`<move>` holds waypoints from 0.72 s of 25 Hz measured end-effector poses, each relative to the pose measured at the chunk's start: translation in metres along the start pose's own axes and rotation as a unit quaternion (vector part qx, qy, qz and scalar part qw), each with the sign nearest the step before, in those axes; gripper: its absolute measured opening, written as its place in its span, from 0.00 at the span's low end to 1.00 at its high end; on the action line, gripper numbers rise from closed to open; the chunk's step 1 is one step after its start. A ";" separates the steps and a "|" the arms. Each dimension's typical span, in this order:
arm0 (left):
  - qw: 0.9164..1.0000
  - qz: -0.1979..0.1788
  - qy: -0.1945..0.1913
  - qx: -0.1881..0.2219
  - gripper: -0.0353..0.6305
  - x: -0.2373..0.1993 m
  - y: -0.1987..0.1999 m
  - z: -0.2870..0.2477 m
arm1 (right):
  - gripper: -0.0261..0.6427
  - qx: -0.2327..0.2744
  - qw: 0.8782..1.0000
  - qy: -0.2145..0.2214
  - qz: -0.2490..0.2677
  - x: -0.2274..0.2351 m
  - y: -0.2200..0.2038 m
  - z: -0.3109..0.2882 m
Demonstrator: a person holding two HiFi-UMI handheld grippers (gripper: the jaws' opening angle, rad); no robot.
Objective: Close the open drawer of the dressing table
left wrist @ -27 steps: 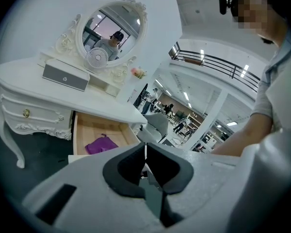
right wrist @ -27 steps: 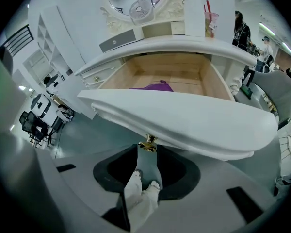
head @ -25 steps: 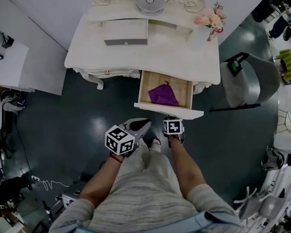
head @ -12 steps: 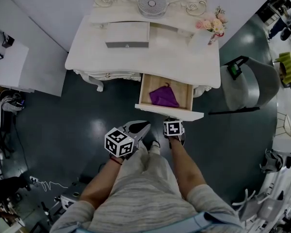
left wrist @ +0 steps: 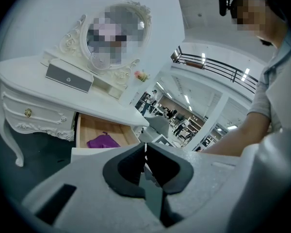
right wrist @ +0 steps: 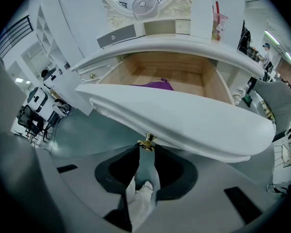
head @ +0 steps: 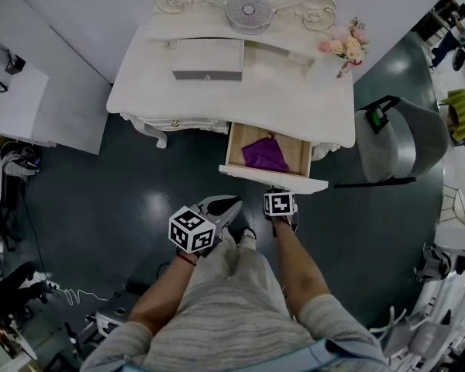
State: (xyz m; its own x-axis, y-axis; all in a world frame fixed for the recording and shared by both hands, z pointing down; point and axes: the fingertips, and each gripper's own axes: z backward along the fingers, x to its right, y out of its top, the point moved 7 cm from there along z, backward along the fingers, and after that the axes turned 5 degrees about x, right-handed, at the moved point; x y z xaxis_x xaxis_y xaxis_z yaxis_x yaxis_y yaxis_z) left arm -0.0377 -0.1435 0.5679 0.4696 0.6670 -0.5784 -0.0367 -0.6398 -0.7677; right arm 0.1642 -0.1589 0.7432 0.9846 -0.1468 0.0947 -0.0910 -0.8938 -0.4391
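Drawer (head: 273,178) sits further in; right gripper (right wrist: 146,149) seemingly grips knob (right wrist: 146,141).

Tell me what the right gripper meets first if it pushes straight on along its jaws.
The gold knob: it sits between the tips of the right gripper, which looks closed on it. Straight behind it comes the white drawer front.
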 end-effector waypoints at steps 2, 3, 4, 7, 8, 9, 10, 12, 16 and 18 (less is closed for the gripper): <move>1.000 0.000 0.000 0.000 0.09 -0.001 0.002 -0.001 | 0.18 0.000 1.000 -0.001 0.001 0.001 0.003 0.000; 1.000 0.001 0.000 0.000 0.09 -0.002 0.003 -0.001 | 0.18 -0.001 1.000 -0.001 0.000 0.002 0.005 0.000; 1.000 0.001 0.000 0.000 0.09 -0.003 0.003 -0.001 | 0.18 -0.002 1.000 -0.002 0.000 0.002 0.006 -0.001; 1.000 0.002 -0.001 -0.002 0.09 -0.006 0.004 -0.003 | 0.18 -0.002 1.000 -0.002 0.001 0.005 0.009 -0.004; 1.000 0.002 -0.001 -0.003 0.09 -0.008 0.004 -0.004 | 0.18 -0.001 1.000 -0.002 0.002 0.005 0.011 -0.005; 1.000 0.002 -0.002 -0.003 0.09 -0.009 0.005 -0.005 | 0.18 0.001 1.000 -0.001 0.002 0.005 0.014 -0.006; 1.000 0.002 -0.003 -0.003 0.09 -0.010 0.007 -0.005 | 0.18 0.002 1.000 0.002 0.000 0.004 0.016 -0.007; 1.000 0.003 -0.004 -0.004 0.09 -0.013 0.009 -0.006 | 0.18 0.001 1.000 0.000 0.002 0.004 0.020 -0.008; 1.000 0.003 -0.005 -0.004 0.09 -0.018 0.013 -0.010 | 0.18 -0.002 1.000 -0.010 0.008 0.009 0.026 -0.012; 1.000 0.004 -0.006 -0.004 0.09 -0.020 0.014 -0.012 | 0.18 0.001 1.000 -0.011 0.008 0.011 0.030 -0.014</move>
State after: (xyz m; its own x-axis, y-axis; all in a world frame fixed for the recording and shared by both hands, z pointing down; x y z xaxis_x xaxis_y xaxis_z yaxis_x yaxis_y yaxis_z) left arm -0.0370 -0.1708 0.5719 0.4581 0.6670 -0.5875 -0.0327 -0.6479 -0.7610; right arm 0.1700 -0.1934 0.7430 0.9860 -0.1525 0.0680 -0.1072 -0.8905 -0.4421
